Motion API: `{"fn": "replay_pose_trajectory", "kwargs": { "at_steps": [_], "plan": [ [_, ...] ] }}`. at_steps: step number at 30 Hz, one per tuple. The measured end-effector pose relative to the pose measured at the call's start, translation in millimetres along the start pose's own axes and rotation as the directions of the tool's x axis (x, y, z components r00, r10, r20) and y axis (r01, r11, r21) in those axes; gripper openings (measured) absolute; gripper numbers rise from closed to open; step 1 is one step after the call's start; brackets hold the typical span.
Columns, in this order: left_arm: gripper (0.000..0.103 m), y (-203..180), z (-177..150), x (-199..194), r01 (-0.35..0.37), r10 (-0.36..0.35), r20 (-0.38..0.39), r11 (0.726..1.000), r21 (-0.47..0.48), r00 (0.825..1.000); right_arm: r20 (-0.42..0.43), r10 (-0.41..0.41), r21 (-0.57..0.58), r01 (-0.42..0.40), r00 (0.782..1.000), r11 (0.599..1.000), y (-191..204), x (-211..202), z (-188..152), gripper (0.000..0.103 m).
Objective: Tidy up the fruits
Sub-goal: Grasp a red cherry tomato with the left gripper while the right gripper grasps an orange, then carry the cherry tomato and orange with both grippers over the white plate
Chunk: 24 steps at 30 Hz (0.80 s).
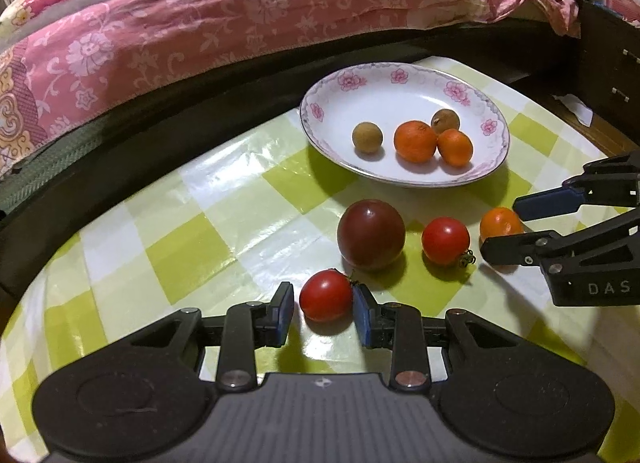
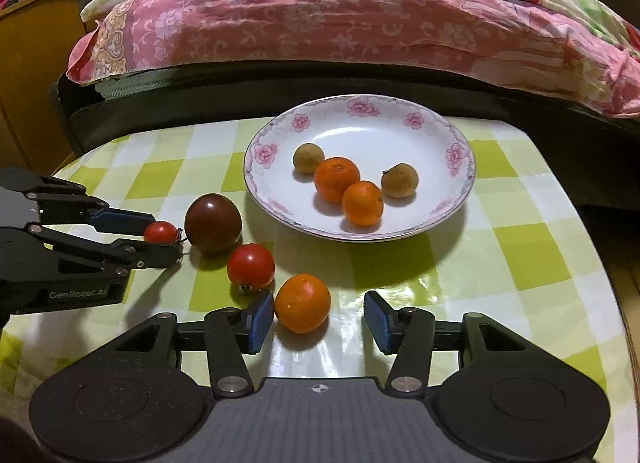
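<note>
The left gripper (image 1: 324,309) is sitting around a small red tomato (image 1: 326,295), its jaws narrow, one pad touching and one just beside it. The plate (image 1: 320,103) is lying at about one o'clock from it. The right gripper (image 2: 319,321) is waiting wide around the orange fruit (image 2: 302,302), which is sitting near its left pad.

Plate (image 2: 460,199): on table (image 2: 520,255), before bed (image 2: 320,23); holds four fruits.
Big tomato (image 2: 213,223): before plate, left.
Small tomato (image 2: 251,265): between big tomato and orange (image 2: 303,301).
Other small tomato (image 1: 326,295): between left gripper (image 1: 322,313) pads.
</note>
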<state>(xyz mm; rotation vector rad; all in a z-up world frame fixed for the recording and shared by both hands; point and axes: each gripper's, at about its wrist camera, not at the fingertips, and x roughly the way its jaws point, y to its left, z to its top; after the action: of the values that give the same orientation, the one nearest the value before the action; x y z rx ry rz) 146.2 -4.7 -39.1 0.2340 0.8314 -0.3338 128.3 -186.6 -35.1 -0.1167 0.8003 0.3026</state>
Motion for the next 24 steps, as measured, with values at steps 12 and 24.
{"fn": "replay_pose_trajectory", "kwargs": {
  "at_steps": [12,24],
  "plan": [
    [0.037,0,0,-3,0.012,-0.012,0.004,1.0,-0.004,1.0,-0.01,0.017,-0.013,-0.017,1.0,1.0,3,5,2,0.027],
    [0.037,-17,-11,-29,0.072,-0.071,-0.026,0.997,0.023,0.997,-0.06,0.034,-0.016,-0.035,0.998,0.999,0,-16,-17,0.027]
  ]
}}
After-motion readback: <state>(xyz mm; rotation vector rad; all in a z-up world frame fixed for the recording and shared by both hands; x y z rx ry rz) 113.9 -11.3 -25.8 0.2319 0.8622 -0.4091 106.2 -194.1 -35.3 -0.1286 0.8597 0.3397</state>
